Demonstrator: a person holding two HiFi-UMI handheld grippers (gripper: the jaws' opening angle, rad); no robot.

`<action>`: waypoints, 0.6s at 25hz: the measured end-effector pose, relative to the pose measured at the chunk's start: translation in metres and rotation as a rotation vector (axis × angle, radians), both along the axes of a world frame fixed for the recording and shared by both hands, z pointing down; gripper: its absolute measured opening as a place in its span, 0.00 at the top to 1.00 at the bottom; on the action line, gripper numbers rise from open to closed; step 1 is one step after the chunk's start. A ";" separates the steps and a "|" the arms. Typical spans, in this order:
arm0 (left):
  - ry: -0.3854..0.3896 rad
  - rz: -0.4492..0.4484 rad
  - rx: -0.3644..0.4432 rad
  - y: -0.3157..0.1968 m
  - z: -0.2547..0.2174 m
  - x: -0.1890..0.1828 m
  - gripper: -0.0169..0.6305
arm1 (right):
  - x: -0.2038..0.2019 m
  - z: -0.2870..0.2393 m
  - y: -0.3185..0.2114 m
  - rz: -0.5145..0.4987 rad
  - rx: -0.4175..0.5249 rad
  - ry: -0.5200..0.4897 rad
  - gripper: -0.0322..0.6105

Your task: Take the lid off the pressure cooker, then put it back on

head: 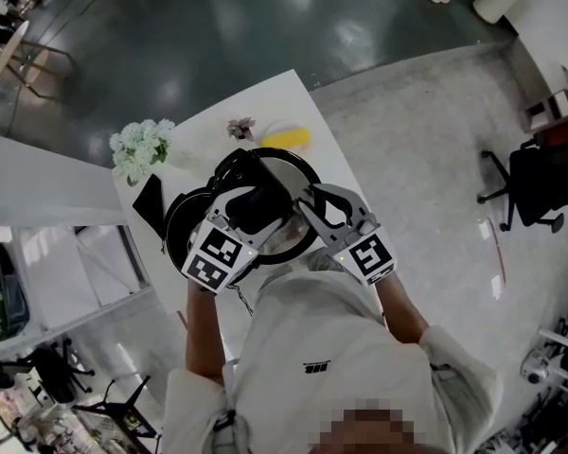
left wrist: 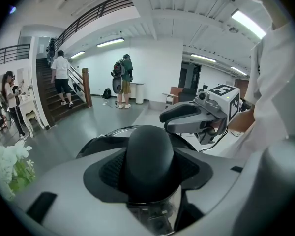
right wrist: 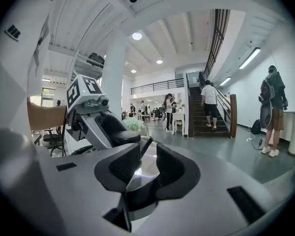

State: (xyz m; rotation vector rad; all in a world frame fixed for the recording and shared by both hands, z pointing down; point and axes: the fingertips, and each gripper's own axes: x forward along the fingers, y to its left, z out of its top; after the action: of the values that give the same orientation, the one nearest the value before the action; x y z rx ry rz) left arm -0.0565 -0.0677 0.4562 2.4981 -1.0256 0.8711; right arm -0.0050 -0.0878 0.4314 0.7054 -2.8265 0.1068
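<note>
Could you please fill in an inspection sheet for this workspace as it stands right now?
Surface: white table on a pale floor.
Job's things: lid off the cooker pot, held beside it by its knob.
Clutter: white flowers, a yellow item, a flat black item and a small brownish sprig.
Grippers: left claw shut on the knob; right claw has the lid's rim between its jaws, grip unclear.
Cables: thin lead hanging under the right gripper.
Surroundings: open hall, staircase with a person climbing it, office chair nearby.
</note>
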 end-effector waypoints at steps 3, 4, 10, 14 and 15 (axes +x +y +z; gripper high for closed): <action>-0.002 0.015 -0.010 -0.005 0.006 0.014 0.53 | 0.013 0.003 -0.005 0.022 -0.022 0.013 0.78; 0.000 0.020 -0.014 -0.006 0.008 0.019 0.53 | 0.018 0.004 -0.006 0.029 -0.028 0.018 0.78; 0.006 0.051 -0.025 -0.016 0.017 0.051 0.53 | 0.047 0.013 -0.016 0.064 -0.029 0.024 0.78; 0.014 0.061 -0.032 -0.023 0.022 0.067 0.53 | 0.062 0.017 -0.022 0.083 -0.025 0.025 0.78; 0.015 0.063 -0.034 -0.025 0.023 0.071 0.53 | 0.066 0.018 -0.023 0.091 -0.037 0.031 0.78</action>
State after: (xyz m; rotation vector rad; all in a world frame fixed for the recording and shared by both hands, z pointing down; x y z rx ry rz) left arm 0.0145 -0.0923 0.4795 2.5168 -0.9242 0.8797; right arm 0.0611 -0.1103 0.4496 0.8205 -2.7562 0.1615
